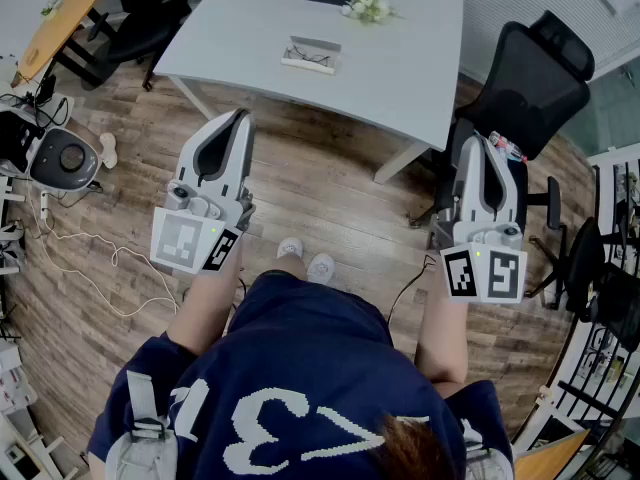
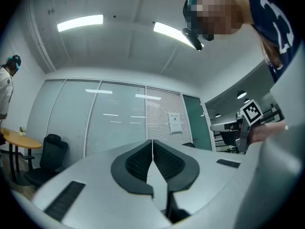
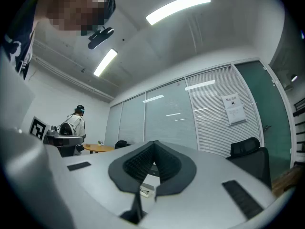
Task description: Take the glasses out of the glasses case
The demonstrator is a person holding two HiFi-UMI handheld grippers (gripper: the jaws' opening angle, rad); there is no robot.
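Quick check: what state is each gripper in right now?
Left gripper: closed, holding nothing.
Right gripper: closed, holding nothing.

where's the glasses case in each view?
Head view: glasses case top centre, on the white table.
Left gripper view: not in it.
Right gripper view: glasses case low centre, seen through the gap below the jaws.
Shared landmark: round wooden table, in all three.
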